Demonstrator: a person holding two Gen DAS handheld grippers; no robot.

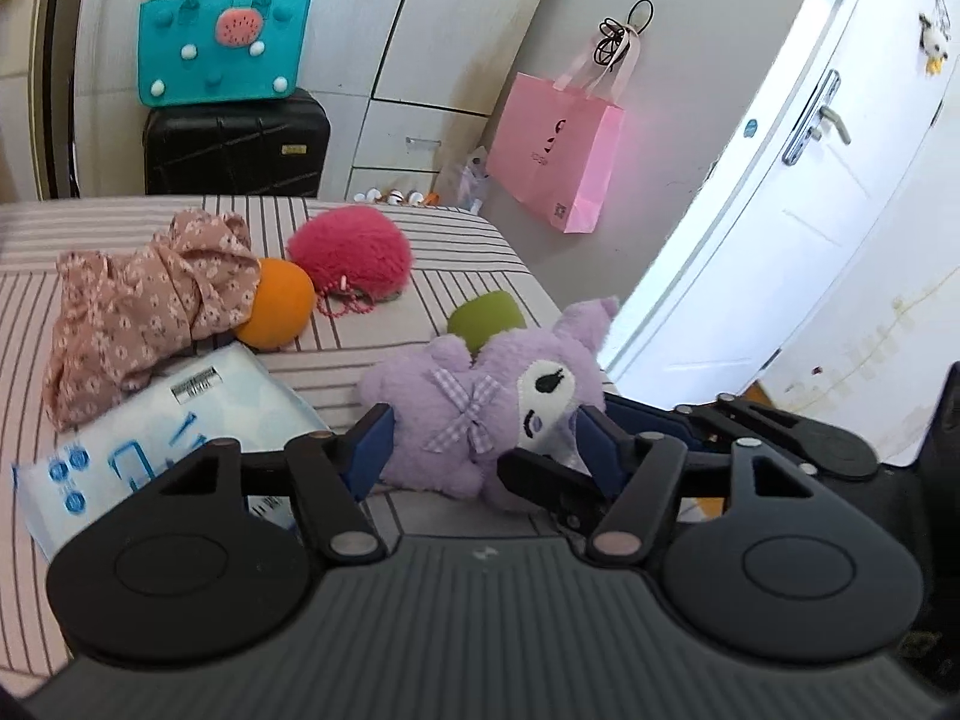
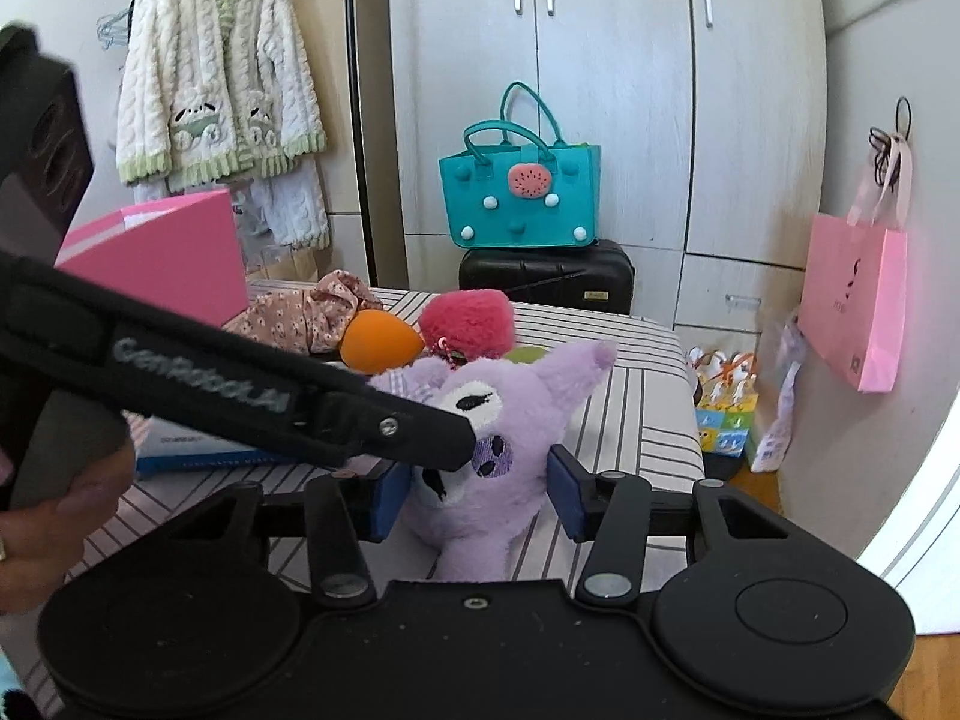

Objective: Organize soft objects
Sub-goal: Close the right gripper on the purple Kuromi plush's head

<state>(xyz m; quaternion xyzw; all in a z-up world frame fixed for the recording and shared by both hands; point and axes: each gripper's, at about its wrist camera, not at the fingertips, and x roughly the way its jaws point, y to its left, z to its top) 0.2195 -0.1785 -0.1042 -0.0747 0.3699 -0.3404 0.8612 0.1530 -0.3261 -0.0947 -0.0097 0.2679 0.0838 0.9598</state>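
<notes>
purple plush [image 1: 480, 420], right view adds cardigan [image 2: 216, 66]

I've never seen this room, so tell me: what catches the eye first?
A purple plush lies at the near edge of the striped bed, with both grippers, left and right, open around it. Behind it lie a red fluffy toy and an orange ball; a teal bag sits on a black suitcase.

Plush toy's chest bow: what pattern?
Lilac-and-white gingham check on the bow of the purple plush toy; clearest in the left wrist view.
</notes>
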